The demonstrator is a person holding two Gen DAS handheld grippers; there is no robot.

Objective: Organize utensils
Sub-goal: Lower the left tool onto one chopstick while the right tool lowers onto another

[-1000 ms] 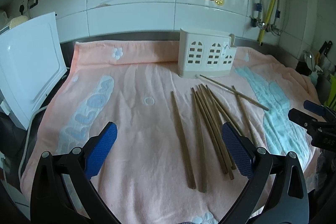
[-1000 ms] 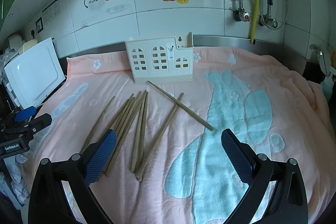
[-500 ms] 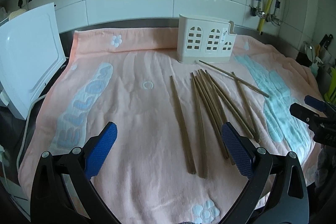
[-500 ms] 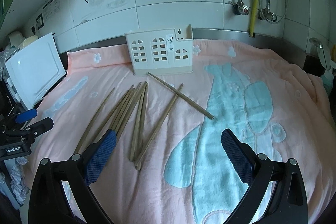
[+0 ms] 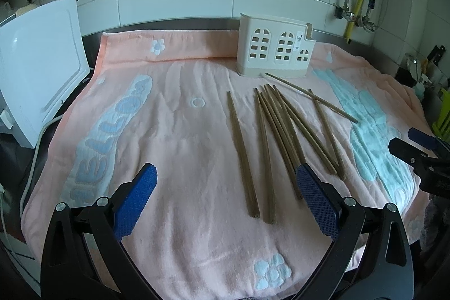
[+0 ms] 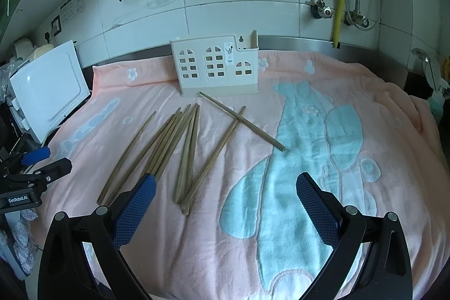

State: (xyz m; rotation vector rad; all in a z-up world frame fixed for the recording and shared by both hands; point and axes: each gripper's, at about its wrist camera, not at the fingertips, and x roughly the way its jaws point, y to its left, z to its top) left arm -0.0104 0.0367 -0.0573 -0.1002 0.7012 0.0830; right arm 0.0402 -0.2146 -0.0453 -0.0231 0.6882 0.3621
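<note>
Left wrist view: the left gripper [image 5: 226, 197] is held above the near edge of the pink towel [image 5: 180, 137], fingers [image 5: 135, 200] spread wide and empty. The wooden chopsticks [image 5: 274, 131] are laid loose on the towel ahead and slightly right, most in a fan with tips toward the cream utensil holder [image 5: 274, 54], which is stood upright at the back near the tiled wall. One outlying chopstick [image 5: 242, 151] is set apart on the left of the fan; another is crossed diagonally just in front of the holder. The right gripper's tip is seen at the right edge, off the towel's far side. A white board [image 5: 39, 61] is leant at the left. Right wrist view: the right gripper [image 6: 223, 208] is likewise held open with nothing between its fingers [image 6: 316, 208], low over the blue motif. The fan is seen to the left of centre, the crossed pair [image 6: 239, 120] nearest this gripper. Judgement: no stick is yet lifted, so a first pick is in hand. A single stick is best taken near its thick end, fingers set across it, not along it. The crossed top stick should be taken first so its neighbour is not dragged. The soft pile may let a stick sink, so a low approach is advised.
</note>
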